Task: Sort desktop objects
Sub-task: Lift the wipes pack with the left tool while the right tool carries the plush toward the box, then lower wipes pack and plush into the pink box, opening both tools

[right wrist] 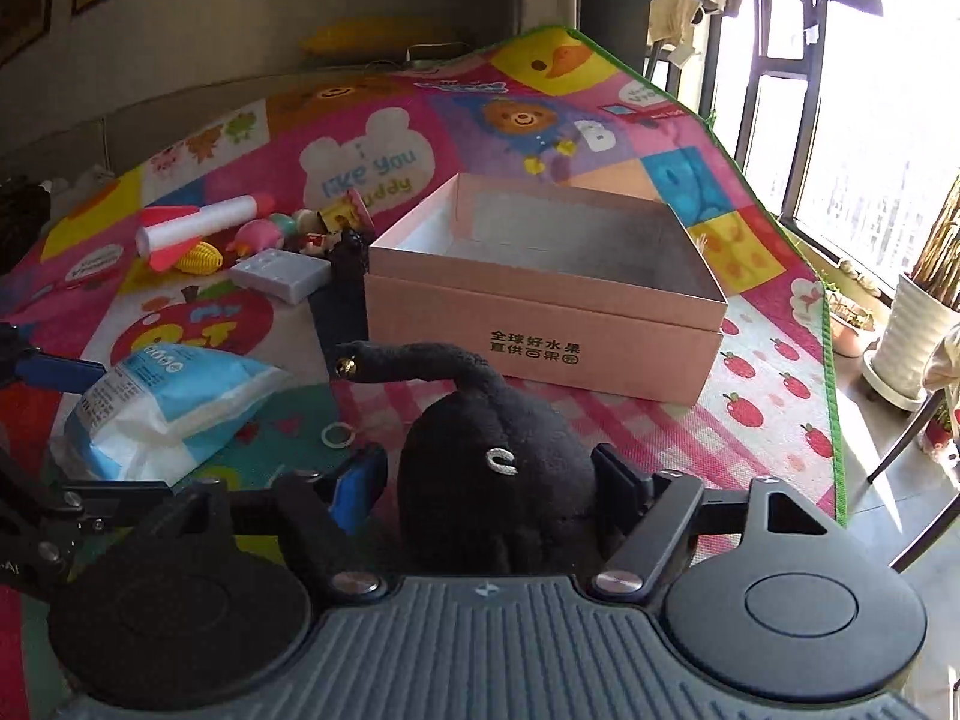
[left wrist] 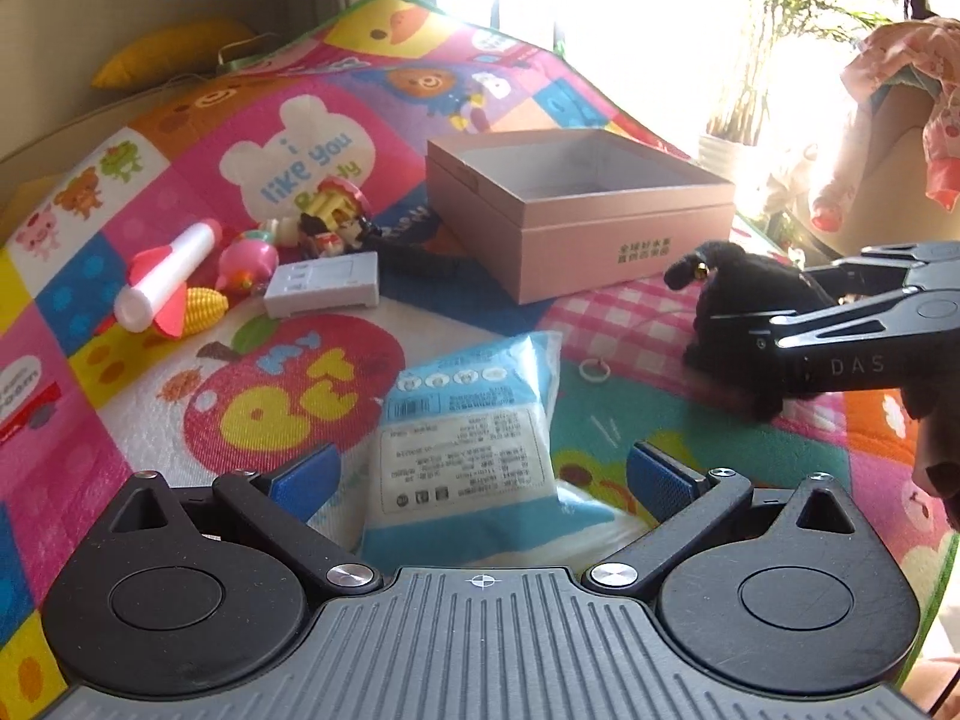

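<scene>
While the right gripper [right wrist: 489, 474] closes its blue pads on the black plush toy [right wrist: 492, 480] lying on the colourful play mat [right wrist: 768, 408], just before the open pink cardboard box [right wrist: 540, 324], the left gripper [left wrist: 480, 474] stands wide apart over the blue-white plastic packet [left wrist: 474, 450], not touching it.

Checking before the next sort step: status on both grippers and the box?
Left gripper open, straddling tissue pack. Right gripper closed on black plush toy. Pink box open, empty. Path to box unobstructed.
</scene>
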A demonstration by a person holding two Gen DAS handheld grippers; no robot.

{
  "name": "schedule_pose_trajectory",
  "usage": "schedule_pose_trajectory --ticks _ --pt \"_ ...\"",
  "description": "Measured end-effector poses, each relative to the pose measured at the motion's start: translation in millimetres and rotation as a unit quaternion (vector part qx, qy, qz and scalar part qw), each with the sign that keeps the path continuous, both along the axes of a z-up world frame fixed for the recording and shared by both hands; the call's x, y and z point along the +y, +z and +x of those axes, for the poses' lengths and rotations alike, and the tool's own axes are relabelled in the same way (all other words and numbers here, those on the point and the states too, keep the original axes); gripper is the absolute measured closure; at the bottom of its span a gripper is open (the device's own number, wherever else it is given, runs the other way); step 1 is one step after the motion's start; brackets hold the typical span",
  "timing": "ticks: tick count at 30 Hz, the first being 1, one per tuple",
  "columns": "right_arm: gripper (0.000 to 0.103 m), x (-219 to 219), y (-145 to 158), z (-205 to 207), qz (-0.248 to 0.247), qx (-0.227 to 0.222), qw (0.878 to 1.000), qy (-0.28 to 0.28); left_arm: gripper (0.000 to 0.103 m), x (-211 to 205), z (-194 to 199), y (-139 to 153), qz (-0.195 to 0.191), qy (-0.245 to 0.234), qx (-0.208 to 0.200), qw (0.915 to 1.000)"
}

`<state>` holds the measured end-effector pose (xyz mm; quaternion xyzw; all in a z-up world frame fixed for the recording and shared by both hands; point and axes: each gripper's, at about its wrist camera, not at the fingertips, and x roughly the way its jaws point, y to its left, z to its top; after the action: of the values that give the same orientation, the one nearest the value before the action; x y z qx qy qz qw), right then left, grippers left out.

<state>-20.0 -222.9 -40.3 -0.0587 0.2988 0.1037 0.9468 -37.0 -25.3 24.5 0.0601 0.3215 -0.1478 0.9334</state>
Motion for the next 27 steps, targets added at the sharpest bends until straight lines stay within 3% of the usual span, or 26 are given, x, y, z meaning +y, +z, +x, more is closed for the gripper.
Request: schedule_pose_trajectory --ticks 3,8,9,10,11,15,21,25,27 --pt "0.038 -13.4 7.6 -3.6 0.034 0.016 0.999 -0.004 0.000 -3.4 10.8 -0.7 0.002 0.017 0.007 0.9998" --pt "0.039 -24.1 14.4 -20.9 0.038 0.028 0.999 -0.007 0.002 -8.5 8.2 -2.9 0.014 0.005 0.006 0.9999" --pt "0.039 -26.7 16.6 -24.2 0.045 0.035 0.998 -0.004 0.007 -9.9 5.9 -3.1 0.019 0.002 0.005 0.9998" --pt "0.039 -29.1 19.2 -27.4 0.052 0.039 0.998 -0.002 0.028 -11.1 4.7 -3.3 0.027 -0.001 0.006 0.9996" --pt "0.039 -31.3 22.2 -31.1 0.057 0.041 0.998 -0.001 0.036 -12.1 4.1 -3.4 0.036 -0.001 0.007 0.9993" --pt "0.039 -36.5 38.3 -44.4 0.072 0.037 0.997 0.005 0.044 -13.2 -1.6 6.0 0.041 -0.022 0.006 0.9989" --pt "0.039 -48.4 71.6 -41.8 0.113 -0.001 0.994 0.011 0.044 -39.6 13.4 51.1 0.053 -0.055 -0.079 0.9939" --pt "0.039 -57.6 110.7 4.7 0.119 -0.066 0.990 -0.024 0.043 -68.2 55.7 80.1 0.039 -0.067 -0.163 0.9837" --pt "0.039 -59.5 128.3 40.2 0.117 -0.090 0.988 -0.038 0.039 -81.9 86.4 87.1 0.020 -0.079 -0.185 0.9793"
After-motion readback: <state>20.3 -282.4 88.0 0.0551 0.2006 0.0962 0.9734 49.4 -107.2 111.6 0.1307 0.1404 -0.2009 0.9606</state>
